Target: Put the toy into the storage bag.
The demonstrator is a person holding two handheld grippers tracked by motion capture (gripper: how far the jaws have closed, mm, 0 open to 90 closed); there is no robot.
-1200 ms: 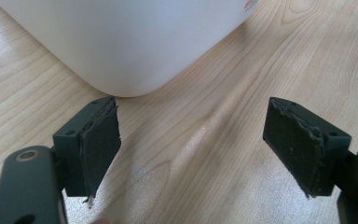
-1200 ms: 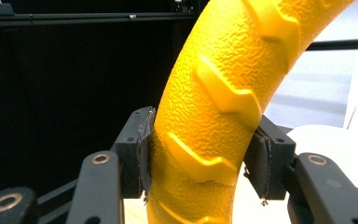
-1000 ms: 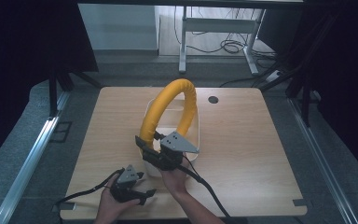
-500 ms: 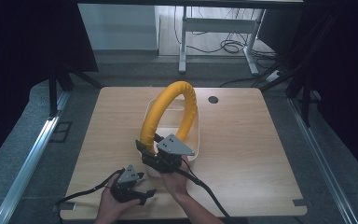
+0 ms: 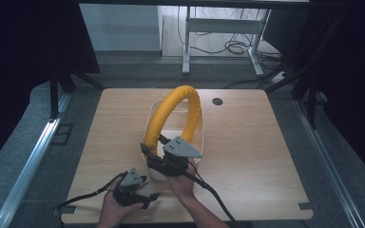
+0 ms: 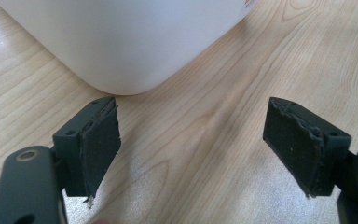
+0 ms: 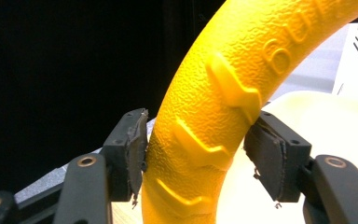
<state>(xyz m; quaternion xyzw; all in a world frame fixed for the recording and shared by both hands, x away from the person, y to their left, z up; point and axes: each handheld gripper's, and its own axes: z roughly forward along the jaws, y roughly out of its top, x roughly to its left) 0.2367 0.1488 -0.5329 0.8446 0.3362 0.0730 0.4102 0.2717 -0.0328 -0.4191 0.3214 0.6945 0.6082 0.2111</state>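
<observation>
My right gripper (image 7: 193,161) has just been opening, jaws straddling the yellow foam tube (image 5: 171,118), pads barely touching; tube arches out of the white bin (image 5: 197,142) at table (image 5: 266,156) centre; raised letters "bu" legible; left gripper (image 6: 193,149) wide open, empty, at 7 o'clock.

From my right gripper view, the yellow foam tube (image 7: 223,107) runs off the top and bottom edges; its raised lettering is cut short. The white bin (image 6: 121,42) is cropped in the left gripper view.

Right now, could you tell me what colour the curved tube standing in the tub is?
Yellow, best in the right gripper view: tube.
</observation>
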